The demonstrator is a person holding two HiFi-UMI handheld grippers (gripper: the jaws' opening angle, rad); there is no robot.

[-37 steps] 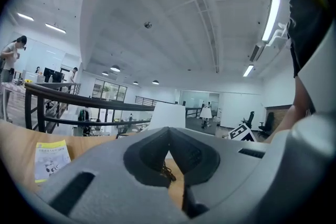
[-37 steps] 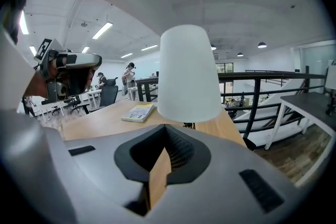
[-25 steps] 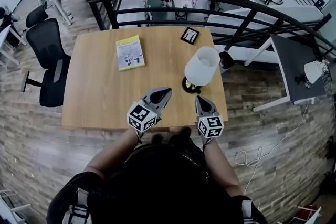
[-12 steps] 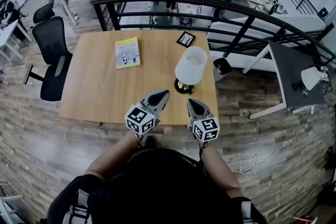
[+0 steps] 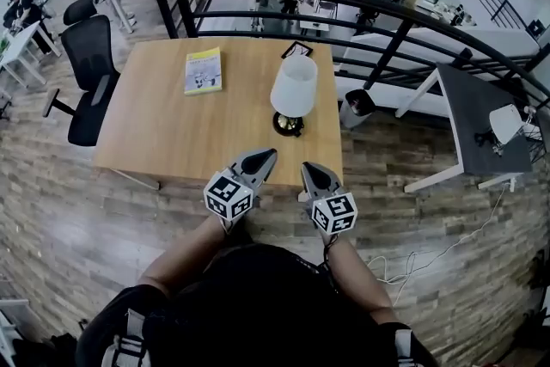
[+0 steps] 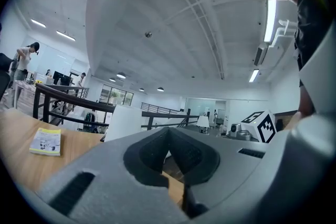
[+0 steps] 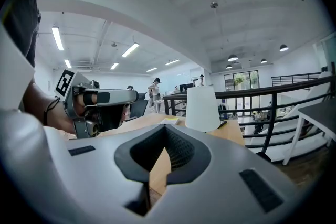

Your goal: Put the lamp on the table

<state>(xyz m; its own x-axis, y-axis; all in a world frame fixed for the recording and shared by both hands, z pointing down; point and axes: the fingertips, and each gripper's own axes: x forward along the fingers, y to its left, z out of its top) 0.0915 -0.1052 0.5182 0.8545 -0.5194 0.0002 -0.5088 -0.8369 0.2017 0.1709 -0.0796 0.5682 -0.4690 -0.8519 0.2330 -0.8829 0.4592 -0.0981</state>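
- Closest in, a person's forearms reach forward from a dark top, each hand carrying a gripper with a marker cube at its back.
- At the left, the left gripper [image 5: 265, 155] has its jaws pressed together with nothing between them, its tip at the near edge of the tabletop [image 5: 163, 142].
- Beside it, the right gripper [image 5: 306, 170] is likewise closed tight and empty, at the same near edge, with the wood-plank floor [image 5: 69, 245] below.
- Further on, the lamp [image 5: 293, 88] stands upright on the tabletop towards its right side, white shade over a dark round base, well apart from both grippers.
- To the lamp's left, a yellow booklet [image 5: 203, 70] lies flat near the far edge of the tabletop.
- Just behind the lamp, a small dark-framed card [image 5: 297, 50] lies at the far edge.
- Off the left end of the tabletop stands a black office chair [image 5: 90, 69].
- Beyond the tabletop, a dark curved railing [image 5: 361, 0] runs across, with a lower office floor visible past it.
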